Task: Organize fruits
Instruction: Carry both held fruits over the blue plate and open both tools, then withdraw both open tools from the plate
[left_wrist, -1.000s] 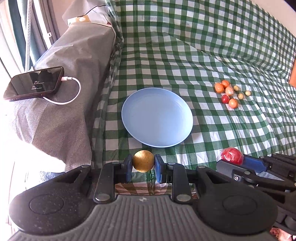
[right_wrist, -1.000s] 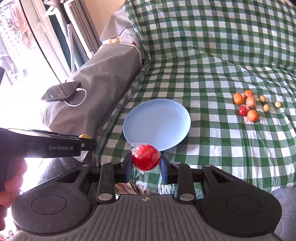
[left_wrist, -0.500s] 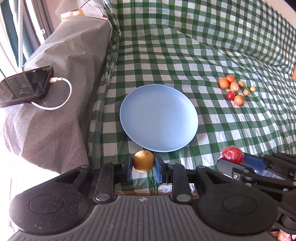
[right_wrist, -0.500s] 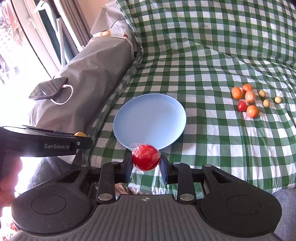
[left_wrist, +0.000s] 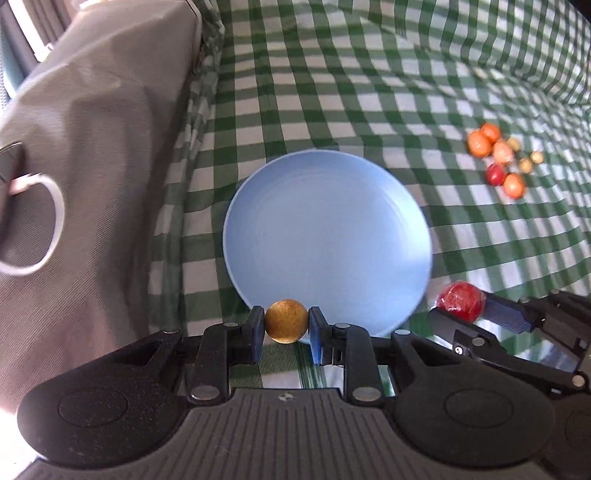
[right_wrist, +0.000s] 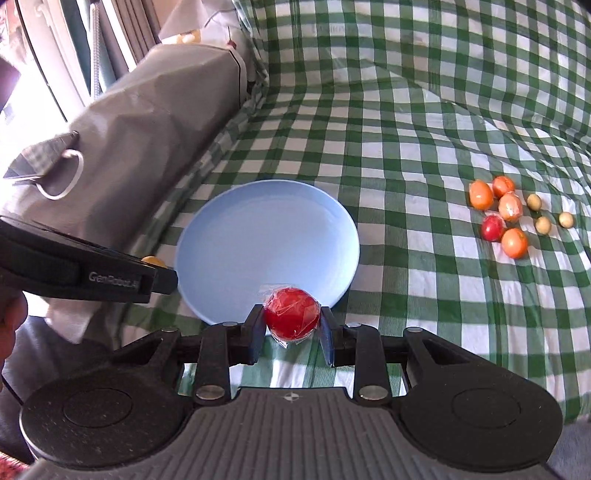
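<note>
Checked cloth (right_wrist: 424, 155): plate (right_wrist: 221, 236) | left gripper (left_wrist: 286, 325) clamps golden fruit (left_wrist: 286, 320) | right gripper (right_wrist: 291, 325) clamps red fruit (right_wrist: 291, 313)

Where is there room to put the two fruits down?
The whole blue plate is bare. So is the checked cloth between the plate and the pile of small fruits, which is crowded. The phone sits on the grey cover.

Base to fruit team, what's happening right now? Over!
Left claw shut on brown fruit. Right claw shut on wrapped red fruit. Both at near rim of empty blue plate. Nothing blocking.
</note>
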